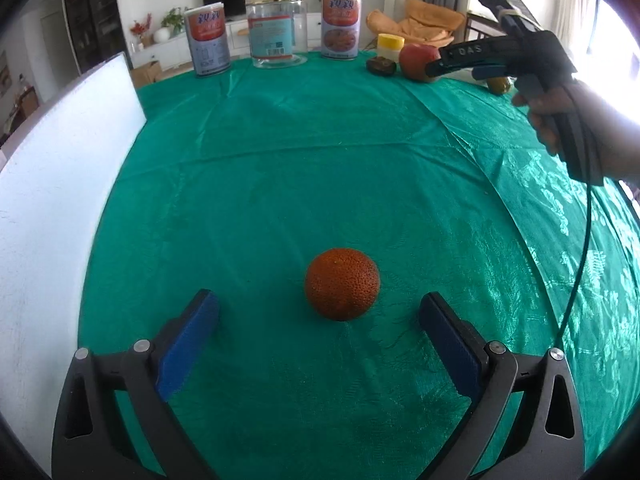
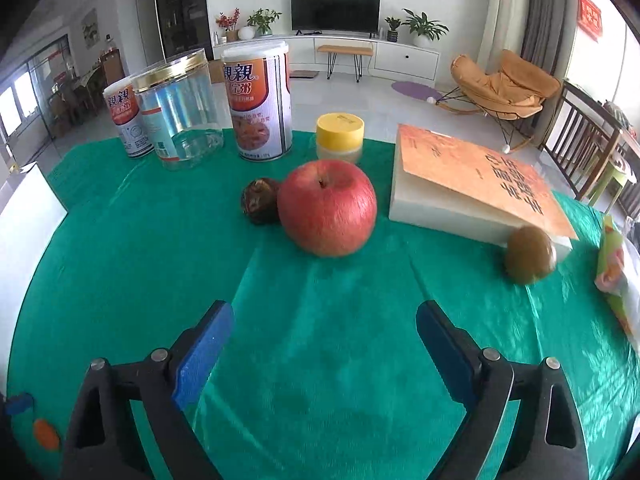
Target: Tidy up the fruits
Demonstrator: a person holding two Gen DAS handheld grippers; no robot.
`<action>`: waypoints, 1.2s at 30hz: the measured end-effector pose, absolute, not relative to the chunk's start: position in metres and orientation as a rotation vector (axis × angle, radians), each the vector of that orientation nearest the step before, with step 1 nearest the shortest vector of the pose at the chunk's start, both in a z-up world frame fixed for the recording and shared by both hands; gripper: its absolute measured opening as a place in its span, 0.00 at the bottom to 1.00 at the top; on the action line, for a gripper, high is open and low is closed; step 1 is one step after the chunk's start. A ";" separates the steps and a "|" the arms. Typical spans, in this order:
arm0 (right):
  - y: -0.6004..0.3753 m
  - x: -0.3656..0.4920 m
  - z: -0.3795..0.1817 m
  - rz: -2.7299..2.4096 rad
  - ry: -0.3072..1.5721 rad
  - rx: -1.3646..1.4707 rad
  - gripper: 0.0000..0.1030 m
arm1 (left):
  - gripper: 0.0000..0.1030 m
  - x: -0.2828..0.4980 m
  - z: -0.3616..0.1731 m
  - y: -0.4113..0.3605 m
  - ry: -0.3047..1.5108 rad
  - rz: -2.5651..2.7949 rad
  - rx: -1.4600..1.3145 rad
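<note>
An orange [image 1: 342, 284] lies on the green tablecloth [image 1: 280, 160], its near side just between the blue pads of my left gripper [image 1: 319, 300], which is open and not touching it. My right gripper [image 2: 325, 308] is open and empty, pointing at a red apple [image 2: 327, 208] a little ahead. A dark brown fruit [image 2: 260, 200] touches the apple's left side. To the right, a kiwi [image 2: 530, 254] rests against a book [image 2: 472, 184]. In the left wrist view a hand holds the right gripper [image 1: 434, 69] by the apple [image 1: 418, 60] at the far right.
Two printed cans [image 2: 260, 108] [image 2: 124, 120], a clear jar [image 2: 180, 112] and a yellow-lidded jar [image 2: 340, 136] line the table's far edge. A white board [image 1: 60, 180] stands at the left. A snack packet [image 2: 616, 272] lies at the right edge.
</note>
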State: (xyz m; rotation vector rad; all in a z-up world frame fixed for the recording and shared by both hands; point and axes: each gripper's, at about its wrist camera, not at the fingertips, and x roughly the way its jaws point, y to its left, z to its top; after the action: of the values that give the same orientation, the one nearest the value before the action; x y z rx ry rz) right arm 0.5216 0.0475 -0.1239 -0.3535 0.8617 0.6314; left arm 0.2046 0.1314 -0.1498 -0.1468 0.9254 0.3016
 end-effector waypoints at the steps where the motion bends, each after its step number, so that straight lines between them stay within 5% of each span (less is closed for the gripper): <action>1: 0.056 0.530 -0.125 0.628 0.863 -0.355 0.86 | 0.99 0.205 -0.150 0.131 0.926 0.302 -0.147; 4: 0.075 0.548 -0.128 0.609 0.858 -0.371 0.79 | 0.99 0.205 -0.150 0.132 0.926 0.302 -0.147; 6: 0.082 0.557 -0.131 0.597 0.875 -0.374 0.66 | 0.99 0.205 -0.150 0.132 0.926 0.302 -0.148; 10: 0.065 0.558 -0.127 0.599 0.907 -0.274 0.65 | 0.99 0.205 -0.150 0.132 0.926 0.302 -0.147; 22: -0.080 0.366 -0.113 0.659 1.083 -0.118 0.65 | 0.99 0.205 -0.150 0.132 0.927 0.303 -0.146; 30: -0.100 0.259 -0.124 0.562 0.908 -0.167 0.67 | 0.99 0.205 -0.150 0.132 0.927 0.303 -0.146; 33: -0.094 0.252 -0.124 0.528 0.861 -0.187 0.82 | 0.99 0.205 -0.150 0.132 0.927 0.303 -0.146; 36: -0.083 0.246 -0.135 0.515 0.869 -0.243 0.84 | 0.99 0.205 -0.150 0.132 0.927 0.303 -0.146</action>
State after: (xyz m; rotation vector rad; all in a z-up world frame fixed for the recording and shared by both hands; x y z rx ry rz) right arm 0.2458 -0.0832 -0.1348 -0.2432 0.8695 0.5152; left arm 0.2054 0.1319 -0.1501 -0.1462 0.9269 0.3027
